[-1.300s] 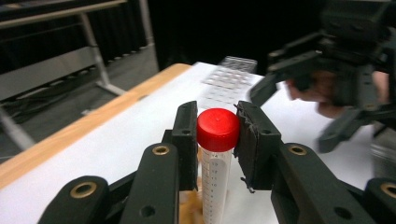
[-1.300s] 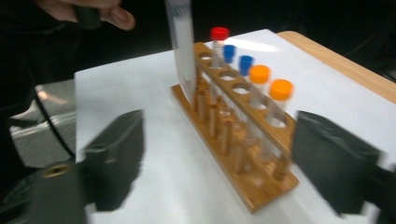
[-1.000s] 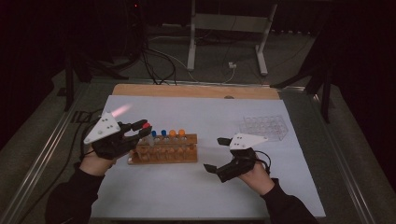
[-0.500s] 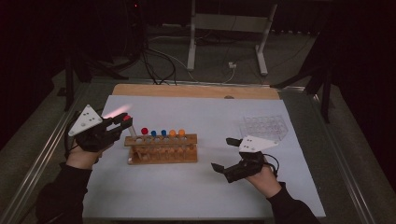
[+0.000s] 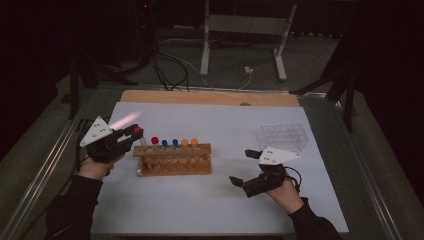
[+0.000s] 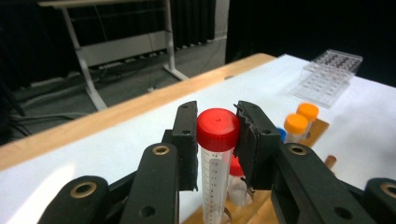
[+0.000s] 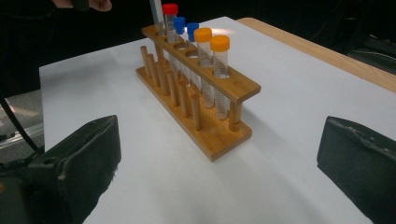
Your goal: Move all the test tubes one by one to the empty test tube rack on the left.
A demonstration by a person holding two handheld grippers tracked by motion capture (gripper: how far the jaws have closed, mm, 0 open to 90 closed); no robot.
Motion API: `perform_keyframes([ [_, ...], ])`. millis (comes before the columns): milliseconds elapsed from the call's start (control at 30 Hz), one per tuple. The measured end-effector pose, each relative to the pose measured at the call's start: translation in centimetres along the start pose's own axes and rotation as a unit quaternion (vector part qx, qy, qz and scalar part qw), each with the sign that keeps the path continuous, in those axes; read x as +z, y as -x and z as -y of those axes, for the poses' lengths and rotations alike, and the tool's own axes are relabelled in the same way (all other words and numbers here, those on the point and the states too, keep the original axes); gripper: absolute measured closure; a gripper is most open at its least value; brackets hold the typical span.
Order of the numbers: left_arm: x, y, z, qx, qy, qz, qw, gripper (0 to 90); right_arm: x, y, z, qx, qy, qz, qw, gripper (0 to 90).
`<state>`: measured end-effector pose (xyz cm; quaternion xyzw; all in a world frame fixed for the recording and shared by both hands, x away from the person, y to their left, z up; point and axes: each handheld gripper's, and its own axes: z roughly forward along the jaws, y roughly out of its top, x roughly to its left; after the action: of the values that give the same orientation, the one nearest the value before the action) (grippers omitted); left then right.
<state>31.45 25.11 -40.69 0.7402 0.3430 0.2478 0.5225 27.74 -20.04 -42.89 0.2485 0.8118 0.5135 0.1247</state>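
Note:
A wooden tube rack [image 5: 172, 161] stands left of centre on the white sheet. It holds a red-capped tube [image 5: 154, 140], two blue-capped ones and two orange-capped ones [image 5: 194, 142]. My left gripper [image 5: 134, 134] is at the rack's left end, shut on another red-capped tube [image 6: 217, 129] just below its cap. That tube hangs upright with its lower end at the rack's end hole [image 7: 158, 18]. My right gripper [image 5: 242, 167] rests open near the front right, and its pads [image 7: 79, 163] have nothing between them. It faces the rack [image 7: 201, 93].
A clear plastic well tray [image 5: 283, 135] lies at the right, behind my right gripper. A wooden strip [image 5: 210, 97] runs along the table's far edge. Metal rails run along the left and right sides, and a stand and cables sit on the floor beyond.
My left gripper has carried the red-capped tube left, from over the rack to its left end, and sunk slightly. The right hand has hardly moved.

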Motion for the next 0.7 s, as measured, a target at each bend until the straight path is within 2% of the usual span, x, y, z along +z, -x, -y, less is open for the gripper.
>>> perform_keyframes([
  [267, 1.6, 0.7, 1.7, 0.01, -0.031, 0.012, 0.9994, 71.5, -0.2, 0.1, 0.1, 0.004, 0.002, -0.001, 1.0, 0.0],
  [700, 2.4, 0.5, 3.6, -0.008, -0.035, 0.014, 0.9993, 71.4, -0.6, 0.3, 0.2, 0.011, 0.004, -0.001, 0.9999, 0.0],
])
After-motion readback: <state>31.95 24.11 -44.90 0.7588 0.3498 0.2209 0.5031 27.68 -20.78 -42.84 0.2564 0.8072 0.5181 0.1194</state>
